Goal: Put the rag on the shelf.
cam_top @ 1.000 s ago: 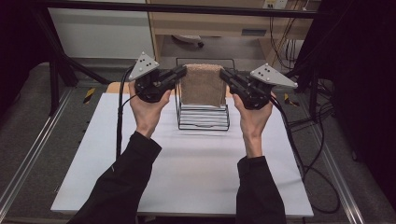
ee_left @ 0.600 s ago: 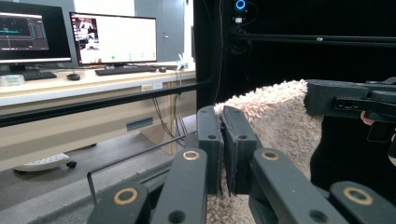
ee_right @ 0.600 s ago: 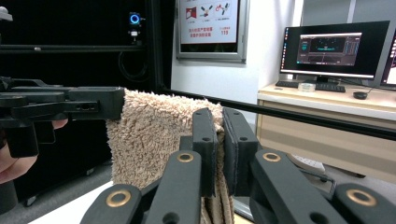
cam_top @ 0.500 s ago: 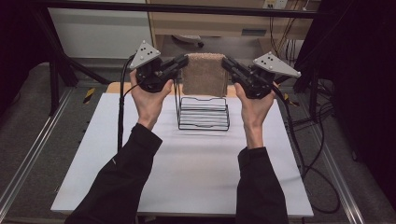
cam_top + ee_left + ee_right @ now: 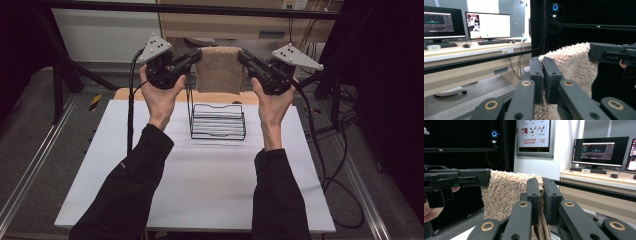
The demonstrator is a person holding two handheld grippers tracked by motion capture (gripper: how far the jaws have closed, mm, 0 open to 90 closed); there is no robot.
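Observation:
A beige fluffy towel (image 5: 219,69) hangs stretched between my two grippers, above a black wire rack (image 5: 218,121) on the white table. My left gripper (image 5: 198,54) is shut on the towel's top left corner. My right gripper (image 5: 241,54) is shut on its top right corner. In the left gripper view the jaws pinch the towel (image 5: 571,67) edge at my left gripper (image 5: 546,75), with the other gripper (image 5: 611,53) on its far corner. The right gripper view has the towel (image 5: 506,192) clamped in my right gripper (image 5: 541,195).
The white table top (image 5: 200,185) lies below, with the rack near its far edge. A wooden desk (image 5: 250,25) and a black frame bar (image 5: 200,7) stand behind. Cables (image 5: 320,150) trail off the right side. Monitors (image 5: 487,25) sit on a desk beyond.
Both grippers have risen with the towel, lifting it clear of the rack; its lower edge now hangs above the rack's top.

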